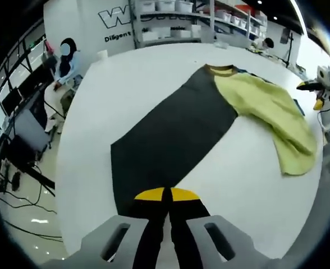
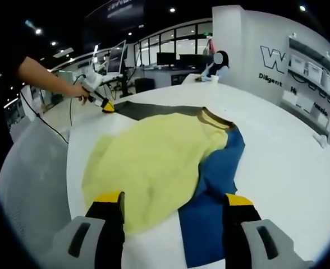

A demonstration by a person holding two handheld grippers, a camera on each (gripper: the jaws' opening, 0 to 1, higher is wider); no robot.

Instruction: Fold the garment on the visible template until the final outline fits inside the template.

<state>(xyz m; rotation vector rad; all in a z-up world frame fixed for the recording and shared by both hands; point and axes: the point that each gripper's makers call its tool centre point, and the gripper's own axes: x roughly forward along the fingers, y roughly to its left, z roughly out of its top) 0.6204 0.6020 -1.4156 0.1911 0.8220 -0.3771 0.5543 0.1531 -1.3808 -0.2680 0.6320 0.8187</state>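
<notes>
Garment: the garment (image 2: 154,162) lay on the table (image 2: 288,151), its yellow body doubled over the blue.
Left gripper (image 1: 166,196): we pinched the dark hem.
Right gripper (image 2: 173,204): spread at the garment's edge.
Advice: we judged keeping the hem taut while folding wisest.

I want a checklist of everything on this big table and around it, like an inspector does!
Surface: round white table, mostly bare.
Job's things: yellow, dark grey and blue colour-block garment lying flat, yellow part folded over; dark grey part stretched long. Template: cannot tell.
Clutter: small white object near the table edge.
Claws: left claw shut on the dark grey hem; right claw open above the garment's near edge.
Cables: black cables on the floor; a cable hanging from the left claw.
Surroundings: seated person at desks, shelves with white bins, monitors.
</notes>
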